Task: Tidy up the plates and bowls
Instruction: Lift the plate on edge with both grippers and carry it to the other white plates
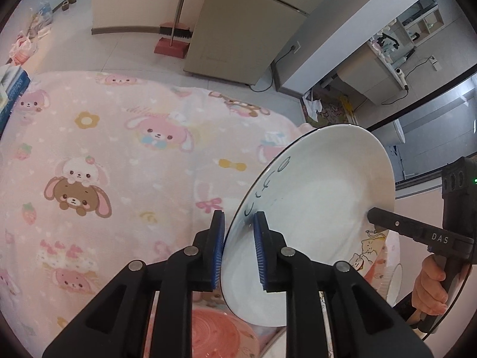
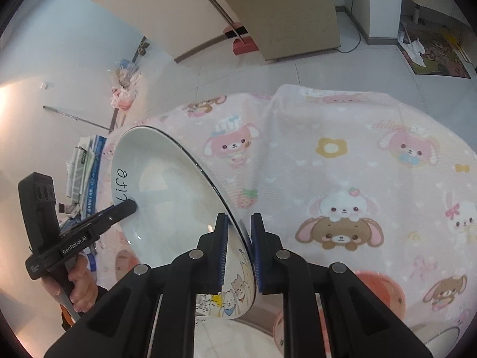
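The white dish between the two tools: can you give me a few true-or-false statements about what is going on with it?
1. Both tools grip the white dish by its rim. True: the left tool and the right tool clamp opposite edges.
2. The dish lies flat on the pink cloth. False: it is held tilted above the cloth.
3. The dish has black lettering inside. True.
4. The dish is full of food. False: it is empty.
5. A red broom stands by the cabinet. True.

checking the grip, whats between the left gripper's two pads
The rim of the white plate sits between the left gripper pads, seen in the left wrist view.
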Demonstrator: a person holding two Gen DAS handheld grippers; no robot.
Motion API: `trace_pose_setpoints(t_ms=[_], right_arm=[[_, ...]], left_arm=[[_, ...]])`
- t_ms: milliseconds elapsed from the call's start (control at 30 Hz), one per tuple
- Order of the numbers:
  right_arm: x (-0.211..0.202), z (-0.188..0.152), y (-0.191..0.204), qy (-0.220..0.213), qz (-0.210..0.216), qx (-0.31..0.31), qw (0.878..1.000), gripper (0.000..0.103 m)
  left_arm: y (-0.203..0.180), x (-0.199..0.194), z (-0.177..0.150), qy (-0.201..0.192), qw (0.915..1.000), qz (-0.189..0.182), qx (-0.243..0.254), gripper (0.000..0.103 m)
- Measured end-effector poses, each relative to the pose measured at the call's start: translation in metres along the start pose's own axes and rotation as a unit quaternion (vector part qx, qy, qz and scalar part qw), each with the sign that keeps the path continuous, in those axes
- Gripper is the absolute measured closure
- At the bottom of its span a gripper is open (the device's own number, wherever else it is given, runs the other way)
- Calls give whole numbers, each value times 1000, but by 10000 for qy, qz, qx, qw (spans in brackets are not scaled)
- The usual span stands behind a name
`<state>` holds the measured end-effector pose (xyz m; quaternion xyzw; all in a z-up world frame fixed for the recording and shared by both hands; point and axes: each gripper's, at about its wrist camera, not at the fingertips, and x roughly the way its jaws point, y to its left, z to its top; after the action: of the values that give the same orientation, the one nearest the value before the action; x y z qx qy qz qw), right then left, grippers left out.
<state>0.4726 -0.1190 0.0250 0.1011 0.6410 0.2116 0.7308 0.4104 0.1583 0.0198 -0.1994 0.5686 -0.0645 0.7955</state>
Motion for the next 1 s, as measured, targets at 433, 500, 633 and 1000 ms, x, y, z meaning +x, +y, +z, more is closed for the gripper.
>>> trace_pose_setpoints(t_ms=[433, 500, 633, 1000], right_arm=[[-49, -65, -3, -55, 255, 346, 9991, 86], [-52, -76, -6, -117, 259, 409, 9988, 86], [-53, -105, -12, -34, 288, 438, 9986, 86], [-60, -168, -32, -79, 104, 459, 9989, 86]], left_arm=[[-33, -41, -33, -84, 9998, -121, 122, 86], [-39, -44, -42, -119, 9998, -123, 102, 86], [-44, -47, -62, -51, 9997, -134, 181, 86], [-57, -44, -122, -33, 9995, -225, 239, 89]])
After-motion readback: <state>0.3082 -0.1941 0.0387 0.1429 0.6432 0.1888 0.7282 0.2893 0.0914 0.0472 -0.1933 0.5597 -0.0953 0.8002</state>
